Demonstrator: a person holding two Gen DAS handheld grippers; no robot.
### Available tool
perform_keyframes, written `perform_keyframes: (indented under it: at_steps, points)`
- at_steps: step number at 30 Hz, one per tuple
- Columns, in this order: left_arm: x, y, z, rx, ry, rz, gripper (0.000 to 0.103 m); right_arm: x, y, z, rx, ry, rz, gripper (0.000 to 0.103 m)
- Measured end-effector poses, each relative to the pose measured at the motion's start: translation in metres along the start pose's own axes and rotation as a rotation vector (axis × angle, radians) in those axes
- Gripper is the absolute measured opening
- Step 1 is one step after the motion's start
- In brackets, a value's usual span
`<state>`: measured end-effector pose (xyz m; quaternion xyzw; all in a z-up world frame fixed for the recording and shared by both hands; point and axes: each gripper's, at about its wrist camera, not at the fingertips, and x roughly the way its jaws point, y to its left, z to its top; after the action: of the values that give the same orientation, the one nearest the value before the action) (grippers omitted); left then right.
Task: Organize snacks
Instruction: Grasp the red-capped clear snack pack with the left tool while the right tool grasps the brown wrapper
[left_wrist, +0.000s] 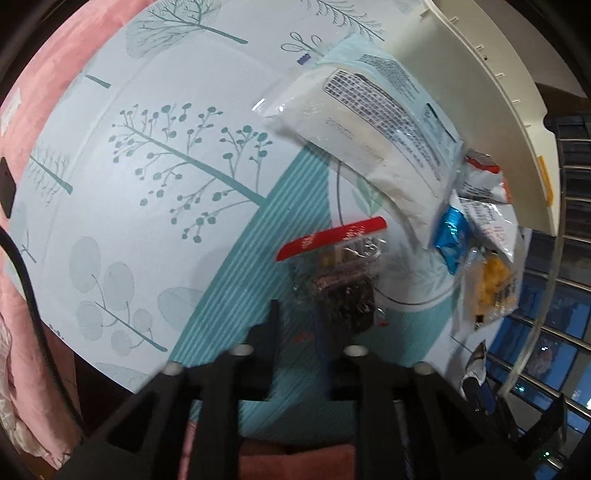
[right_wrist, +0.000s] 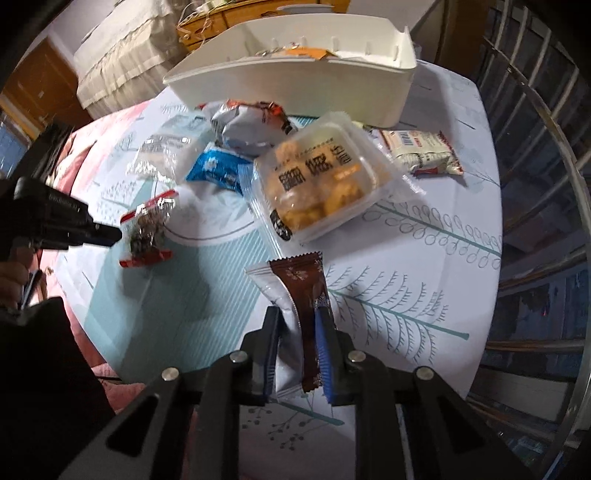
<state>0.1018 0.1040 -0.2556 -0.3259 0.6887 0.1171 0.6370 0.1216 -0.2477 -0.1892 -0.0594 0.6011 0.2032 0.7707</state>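
— Right claw?
— My right gripper (right_wrist: 300, 332) is clamped on the brown-and-white snack packet (right_wrist: 295, 295), lifted above the tablecloth (right_wrist: 424, 258).
— Left?
— My left gripper (left_wrist: 297, 321) gapes wide at the red-edged clear packet (left_wrist: 340, 280); contact unclear. White bin (right_wrist: 295, 85) behind.

I count one white bin (right_wrist: 295, 70), two grippers of mine, and eight snack packets, among them one tray of golden puffs (right_wrist: 317, 181), one blue packet (right_wrist: 218, 171) and one brown-and-white wrapper (right_wrist: 295, 295).
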Motion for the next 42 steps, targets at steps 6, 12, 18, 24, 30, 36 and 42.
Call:
perform_keyframes:
  at_steps: [6,12,18,24,30,36,42]
  points:
    - [0.002,-0.009,0.017,0.022,0.033,0.019,0.050,-0.016,-0.002,0.001,0.067,-0.041,-0.007,0.019]
    - [0.018,-0.032,0.024,0.050,0.079,0.056,0.055,-0.029,-0.007,-0.003,0.122,-0.074,-0.016,0.019]
    - [0.026,-0.054,0.027,0.104,0.095,0.115,0.055,-0.034,-0.018,-0.008,0.176,-0.081,-0.026,0.019]
    - [0.031,-0.079,0.026,0.153,0.094,0.165,0.056,-0.037,-0.025,-0.011,0.214,-0.091,-0.035,0.019]
    - [0.040,-0.101,0.024,0.178,0.089,0.165,0.048,-0.039,-0.025,-0.009,0.222,-0.099,-0.040,0.019]
    - [0.044,-0.121,0.016,0.187,0.083,0.129,0.037,-0.041,-0.021,-0.006,0.217,-0.108,-0.044,0.019]
    - [0.038,-0.122,0.019,0.212,0.084,0.120,0.026,-0.042,-0.015,0.002,0.208,-0.117,-0.043,0.019]
